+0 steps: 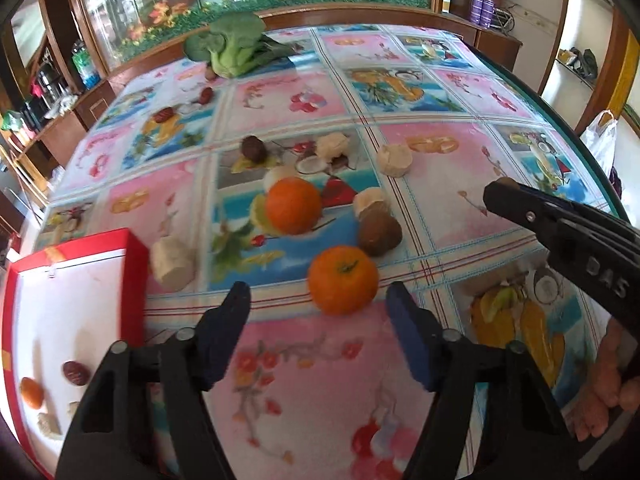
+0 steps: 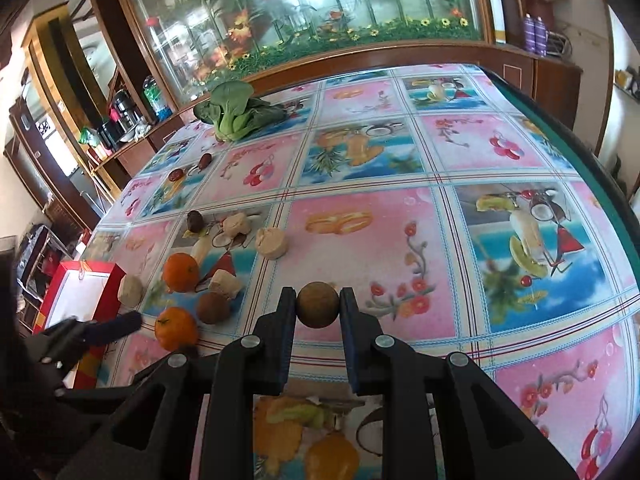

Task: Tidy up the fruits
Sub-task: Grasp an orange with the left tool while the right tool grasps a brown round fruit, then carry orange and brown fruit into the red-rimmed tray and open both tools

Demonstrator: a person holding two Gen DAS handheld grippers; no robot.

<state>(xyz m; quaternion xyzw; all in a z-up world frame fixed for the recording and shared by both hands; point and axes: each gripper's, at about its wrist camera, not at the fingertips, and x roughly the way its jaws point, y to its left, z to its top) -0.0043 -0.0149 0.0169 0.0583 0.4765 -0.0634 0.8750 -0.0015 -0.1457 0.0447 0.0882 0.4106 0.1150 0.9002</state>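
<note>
My left gripper (image 1: 318,300) is open, its fingers either side of an orange (image 1: 343,280) on the table; the orange also shows in the right wrist view (image 2: 176,328). A second orange (image 1: 293,205) and a brown kiwi (image 1: 379,234) lie just beyond. My right gripper (image 2: 318,306) is shut on a round brown fruit (image 2: 317,305) and holds it above the tablecloth; it shows at the right of the left wrist view (image 1: 500,190). A red box (image 1: 72,320) with a white inside sits at the left, holding a date, a small orange piece and pale pieces.
Several pale ginger-like chunks (image 1: 173,264) and dark dates (image 1: 165,115) are scattered on the patterned tablecloth (image 1: 440,208). A leafy green vegetable (image 1: 234,46) lies at the far edge. A glass cabinet stands behind. The table's right edge (image 1: 580,140) curves away.
</note>
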